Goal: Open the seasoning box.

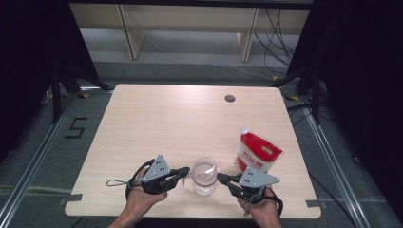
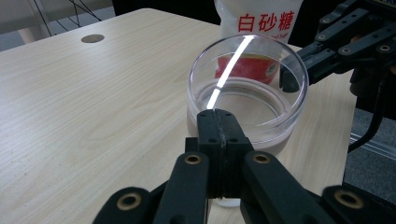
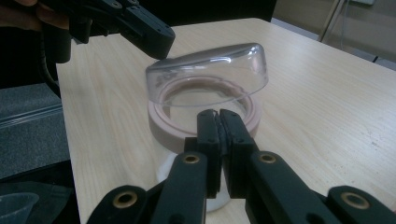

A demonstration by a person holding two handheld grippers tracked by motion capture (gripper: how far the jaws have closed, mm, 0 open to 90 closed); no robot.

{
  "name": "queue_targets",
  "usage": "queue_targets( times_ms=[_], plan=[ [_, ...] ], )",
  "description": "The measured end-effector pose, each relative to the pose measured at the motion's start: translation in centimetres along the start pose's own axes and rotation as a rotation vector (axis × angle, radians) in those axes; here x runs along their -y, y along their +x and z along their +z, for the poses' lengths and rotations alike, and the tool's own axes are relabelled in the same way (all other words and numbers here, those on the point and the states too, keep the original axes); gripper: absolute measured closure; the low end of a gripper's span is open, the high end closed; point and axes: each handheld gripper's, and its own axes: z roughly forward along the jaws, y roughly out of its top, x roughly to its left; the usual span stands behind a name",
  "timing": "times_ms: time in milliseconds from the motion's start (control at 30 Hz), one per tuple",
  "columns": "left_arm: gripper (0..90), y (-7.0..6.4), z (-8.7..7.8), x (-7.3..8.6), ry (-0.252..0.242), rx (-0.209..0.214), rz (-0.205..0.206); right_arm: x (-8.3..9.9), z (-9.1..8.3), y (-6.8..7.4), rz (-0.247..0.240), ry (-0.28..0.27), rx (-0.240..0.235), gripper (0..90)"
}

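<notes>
Close to the near edge of the desk (image 1: 142,118), a little right of its middle, we hold a clear jar (image 1: 205,176) between our two tools. Our left hand-held gripper (image 1: 184,171) comes in from the left with its jaws pressed together, their tips at the jar's near rim as seen in the left gripper view; whether they pinch the clear wall or merely touch it we cannot tell. Our right hand-held gripper (image 1: 221,178) meets the jar from the opposite side, its jaws likewise together at the rim. The jar is squat and round. In the right gripper view its clear domed lid (image 3: 210,74) sits tilted, raised at one side above a pale pink ring (image 3: 205,119) that circles the mouth, with a whitish body below. A bright streak of light runs across the clear plastic in the left gripper view. Just beyond the jar, toward the right edge, lies a red and white bag of sugar (image 1: 257,153), its printed face visible through the clear plastic. The desk is pale wood grain, with a round cable hole (image 1: 230,98) near the far edge, right of centre. Past it we see grey floor, light wooden furniture legs, loose cables at the far right, and dark curtains on both sides.
</notes>
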Motion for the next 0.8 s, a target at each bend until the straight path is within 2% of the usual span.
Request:
queue_targets(
  times_ms=[33,67,100,133,167,233,300,367,433,467,500,533,567,600,667,700,733,767,800],
  plan=[
    [89.3,0.0,0.0,0.0,0.000,0.001,0.001,0.0,0.1,0.0,-0.004,-0.005,-0.006,87.7],
    [89.3,0.0,0.0,0.0,0.000,0.001,0.001,-0.1,0.1,0.1,0.006,-0.013,0.009,87.7],
    [89.1,0.0,0.0,0.0,0.000,0.004,-0.001,-0.2,0.1,0.1,0.002,-0.002,-0.004,87.7],
    [87.4,0.1,-0.1,0.0,0.007,-0.009,0.003,-0.2,0.1,0.1,-0.007,-0.007,-0.004,87.7],
    [79.5,0.2,-0.2,-0.1,0.001,-0.005,-0.006,-0.3,0.1,0.0,-0.003,-0.007,-0.002,87.6],
    [77.2,0.3,-0.4,-0.1,-0.005,0.004,-0.011,-0.3,0.1,0.0,0.000,-0.004,-0.002,87.6],
    [71.2,0.4,-0.7,-0.1,-0.018,0.016,0.007,-0.3,0.1,0.0,-0.001,-0.020,0.009,87.6],
    [65.6,0.3,-1.0,0.0,-0.013,0.006,0.006,-0.5,0.0,0.0,-0.012,-0.017,0.001,87.3],
    [60.1,0.2,-1.3,0.4,0.003,0.011,0.002,-0.6,0.0,0.2,-0.002,-0.027,-0.002,87.1],
    [60.1,0.2,-1.4,0.7,0.012,0.022,-0.006,-0.6,0.0,0.2,-0.002,-0.027,-0.002,87.1],
    [56.4,0.3,-1.5,1.0,0.031,0.021,0.009,-0.7,0.1,0.3,-0.001,-0.031,-0.010,87.1],
    [49.7,0.3,-1.5,1.3,0.030,0.017,-0.004,-0.9,0.1,0.4,-0.013,-0.035,-0.011,86.8],
    [49.7,0.2,-1.6,1.6,0.045,0.003,-0.017,-0.9,0.1,0.4,-0.013,-0.035,-0.011,86.8],
    [44.0,0.3,-1.7,2.2,0.060,0.001,-0.048,-1.0,0.1,0.5,-0.007,-0.044,0.010,85.8],
    [41.3,0.5,-1.7,2.6,0.057,0.001,-0.056,-1.1,0.2,0.6,0.003,-0.047,-0.001,85.8],
    [38.4,0.6,-1.9,2.8,0.075,-0.012,-0.049,-1.2,0.2,0.6,-0.012,-0.049,0.004,85.8],
    [35.5,0.9,-2.0,3.1,0.092,-0.015,-0.009,-1.4,0.3,0.7,-0.004,-0.056,0.009,85.9],
    [33.8,0.9,-2.0,3.1,0.092,-0.015,-0.009,-1.4,0.3,0.7,-0.004,-0.056,0.009,85.9],
    [33.8,0.8,-2.1,3.3,0.101,-0.028,-0.032,-1.5,0.2,0.8,-0.009,-0.053,0.012,85.9]
  ],
)
